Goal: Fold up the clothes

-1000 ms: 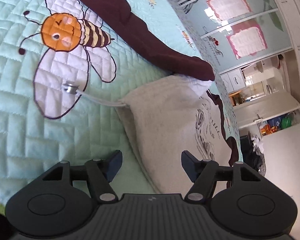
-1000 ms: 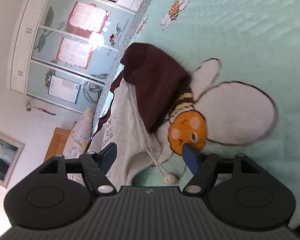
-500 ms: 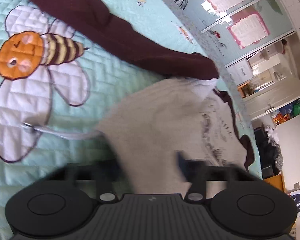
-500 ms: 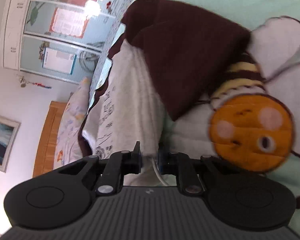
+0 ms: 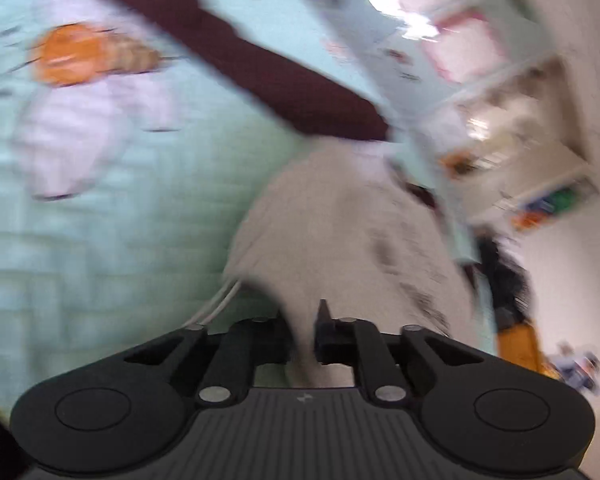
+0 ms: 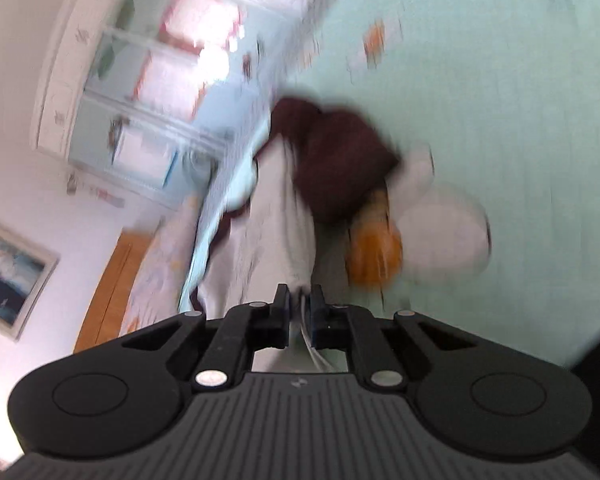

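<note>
A hoodie with a cream body [image 5: 340, 216] and dark brown sleeves [image 5: 268, 64] lies on a mint quilted bedspread [image 5: 100, 240]. My left gripper [image 5: 304, 320] is shut on the cream fabric near the hood edge, with a white drawstring [image 5: 220, 304] hanging just left of it. In the right wrist view my right gripper [image 6: 299, 304] is shut on the cream fabric [image 6: 276, 232] and its white drawstring [image 6: 306, 340]. The brown sleeve [image 6: 336, 160] lies beyond it. Both views are motion-blurred.
Embroidered bees with orange heads [image 5: 68, 56] [image 6: 374, 252] decorate the bedspread. A wardrobe with pale blue and pink panels [image 6: 160, 80] stands beyond the bed. A wooden headboard [image 6: 112, 288] and a framed picture [image 6: 8, 280] are at the left.
Both grippers have closed on the cream part of the hoodie; a second ago both were open above it. Both are now moving with the fabric, so the views blur.
</note>
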